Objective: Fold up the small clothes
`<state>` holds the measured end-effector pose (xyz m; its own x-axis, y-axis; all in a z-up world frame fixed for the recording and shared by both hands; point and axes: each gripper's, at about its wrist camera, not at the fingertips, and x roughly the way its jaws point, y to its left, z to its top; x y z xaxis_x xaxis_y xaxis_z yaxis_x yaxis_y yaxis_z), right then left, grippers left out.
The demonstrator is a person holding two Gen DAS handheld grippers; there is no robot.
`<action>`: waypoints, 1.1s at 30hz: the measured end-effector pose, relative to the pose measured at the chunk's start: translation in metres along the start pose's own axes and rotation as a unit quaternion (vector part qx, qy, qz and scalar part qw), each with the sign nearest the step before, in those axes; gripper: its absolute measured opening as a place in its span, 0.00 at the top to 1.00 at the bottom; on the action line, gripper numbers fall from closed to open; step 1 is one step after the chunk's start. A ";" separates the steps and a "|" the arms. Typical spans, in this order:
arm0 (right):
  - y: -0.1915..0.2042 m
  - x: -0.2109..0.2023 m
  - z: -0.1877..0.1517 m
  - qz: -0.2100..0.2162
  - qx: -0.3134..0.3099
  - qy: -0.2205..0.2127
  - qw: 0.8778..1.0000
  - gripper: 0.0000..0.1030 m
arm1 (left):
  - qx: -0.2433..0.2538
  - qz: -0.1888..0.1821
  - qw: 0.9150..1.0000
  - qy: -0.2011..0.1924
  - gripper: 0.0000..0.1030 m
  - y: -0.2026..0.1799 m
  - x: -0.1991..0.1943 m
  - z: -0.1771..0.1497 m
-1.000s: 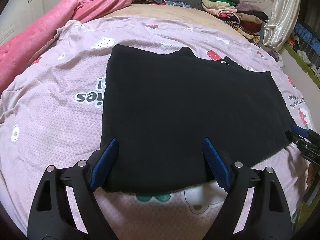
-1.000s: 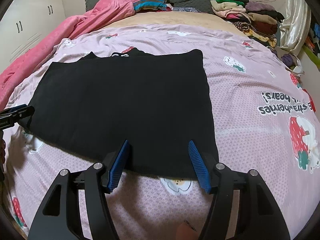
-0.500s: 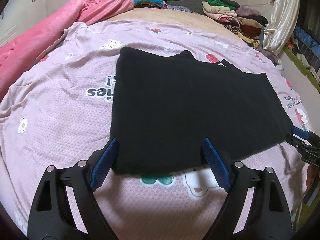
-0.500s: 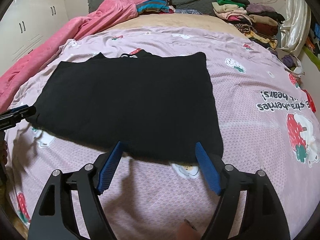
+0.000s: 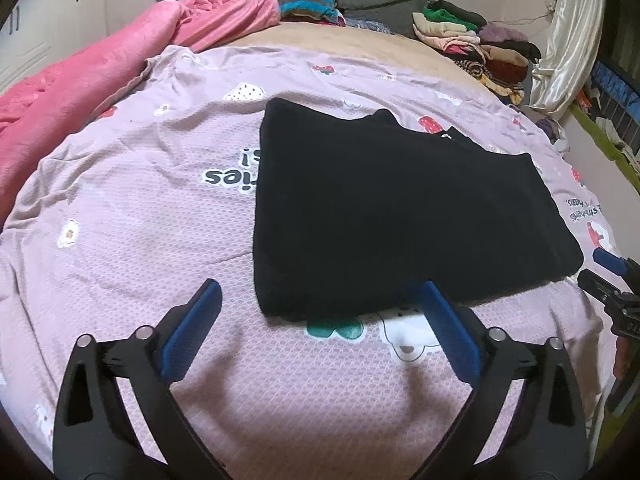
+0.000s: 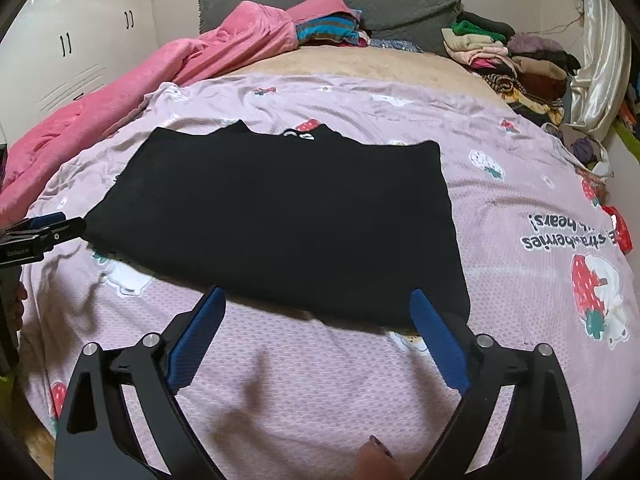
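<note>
The black garment (image 5: 396,216) lies folded flat as a broad rectangle on the pink strawberry-print sheet (image 5: 132,208) of the bed, its near edge just ahead of both pairs of fingers. The left gripper (image 5: 316,298) hovers over the sheet before the garment's near left corner, its blue fingers (image 5: 192,328) spreading wider; the corner sits in the gap between them, but the pads do not press it and nothing is held. The right gripper (image 6: 316,304) stands the same way at the garment's near right corner, fingers (image 6: 438,340) opening wide, cloth edge between them and free. In the right wrist view a fingertip of the person (image 6: 374,456) shows at the bottom edge. No containers are in view. Beyond the garment, a pink blanket (image 5: 100,64) is heaped along the left side, a grey cushion (image 6: 400,0) stands at the head, and stacked folded clothes (image 5: 476,44) sit at the far right, all well apart from the garment.
</note>
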<state>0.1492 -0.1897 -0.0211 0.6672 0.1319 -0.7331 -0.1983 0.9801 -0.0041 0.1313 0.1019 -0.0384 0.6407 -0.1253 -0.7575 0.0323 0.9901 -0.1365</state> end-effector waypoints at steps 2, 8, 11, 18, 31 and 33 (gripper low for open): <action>0.005 -0.003 0.001 0.003 -0.002 -0.003 1.000 0.08 | -0.001 0.003 1.000 -0.002 0.09 0.002 -0.003 -0.001; 0.022 -0.012 0.005 0.012 -0.019 -0.014 1.000 0.07 | -0.009 0.015 1.000 -0.007 0.09 0.009 -0.012 -0.005; 0.033 -0.016 0.008 0.018 -0.029 -0.019 0.999 0.07 | -0.010 0.020 1.000 -0.011 0.09 0.014 -0.017 -0.006; 0.063 -0.019 0.014 0.032 -0.054 -0.025 0.998 0.06 | -0.021 0.031 0.999 -0.020 0.09 0.029 -0.028 -0.009; 0.123 -0.013 0.031 0.064 -0.100 -0.031 0.992 0.05 | -0.036 0.053 0.998 -0.025 0.09 0.059 -0.037 -0.009; 0.132 -0.011 0.033 0.069 -0.107 -0.030 0.991 0.05 | -0.038 0.056 0.997 -0.024 0.09 0.065 -0.037 -0.009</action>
<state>0.1401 -0.0572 0.0089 0.6630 0.2767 -0.6956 -0.4340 0.8992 -0.0561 0.1028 0.1702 -0.0244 0.6730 -0.0085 -0.7396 -0.0997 0.9898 -0.1021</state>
